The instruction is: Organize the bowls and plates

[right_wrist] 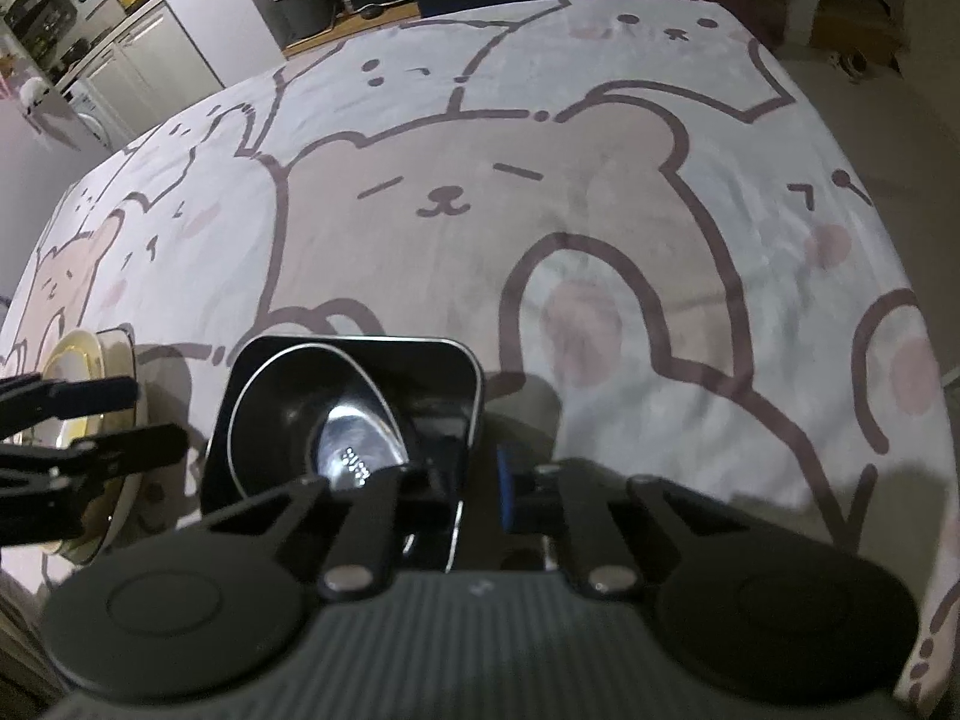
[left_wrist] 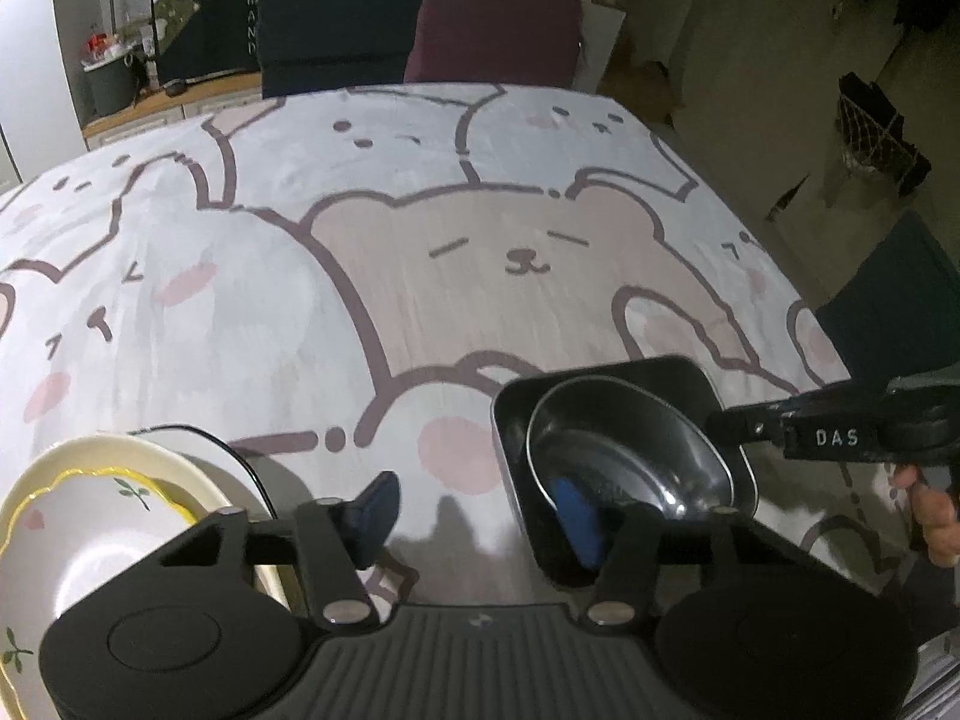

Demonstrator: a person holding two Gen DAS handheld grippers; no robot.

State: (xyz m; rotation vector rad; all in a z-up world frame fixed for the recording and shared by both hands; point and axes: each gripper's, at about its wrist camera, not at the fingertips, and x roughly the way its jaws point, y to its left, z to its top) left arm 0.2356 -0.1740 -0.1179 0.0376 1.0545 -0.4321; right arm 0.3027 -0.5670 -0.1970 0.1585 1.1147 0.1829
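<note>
Two grippers work over the bear-print worktop (right_wrist: 540, 180): right gripper (right_wrist: 474, 480) clenched on the black square dish's (left_wrist: 690, 378) rim, steel bowl (left_wrist: 630, 450) inside; left gripper (left_wrist: 480, 516) released beside stacked floral plates (left_wrist: 90, 498)

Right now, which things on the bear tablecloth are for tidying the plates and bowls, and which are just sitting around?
For the job:
- shiny round metal bowl
- black square tray under it
- cream plates with flower-painted dish

Just around:
- cartoon bear tablecloth
- dark blue and maroon cushions
- cluttered counter
</note>
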